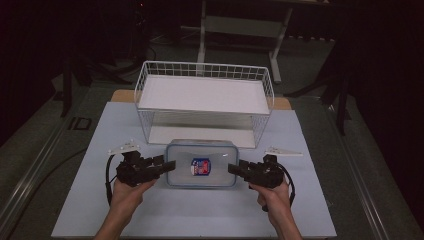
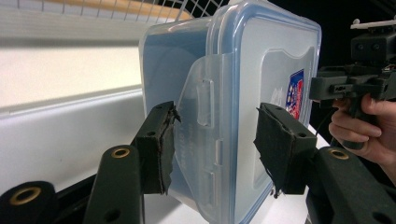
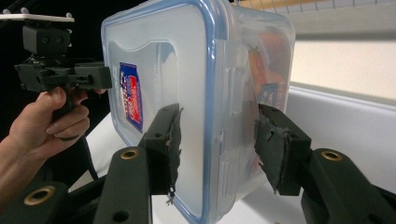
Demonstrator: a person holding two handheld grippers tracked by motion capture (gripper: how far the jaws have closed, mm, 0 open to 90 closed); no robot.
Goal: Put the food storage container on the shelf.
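High view: the left gripper (image 1: 167, 166) and right gripper (image 1: 235, 168) flank a clear lidded container (image 1: 202, 163) lying between them; a white wire basket (image 1: 204, 102) stands just beyond.

Left gripper view: parted jaws straddle the container's latch side (image 2: 205, 126).

Right gripper view: jaws spread, straddling the opposite edge (image 3: 219, 93).

The food container (image 1: 201, 163) is clear plastic with a pale blue rim on its lid, and the lid carries a small label (image 1: 200, 167) — red, blue and white. Through its wall, in the right gripper view, something orange shows, too blurred to name. Both tongs, left (image 1: 169, 166) and right (image 1: 234, 169), are matt black with brass-coloured rivets. The wire basket (image 1: 204, 70) is white — so is the shelf board inside it. The tabletop (image 1: 100, 200) is a very pale lilac-blue.
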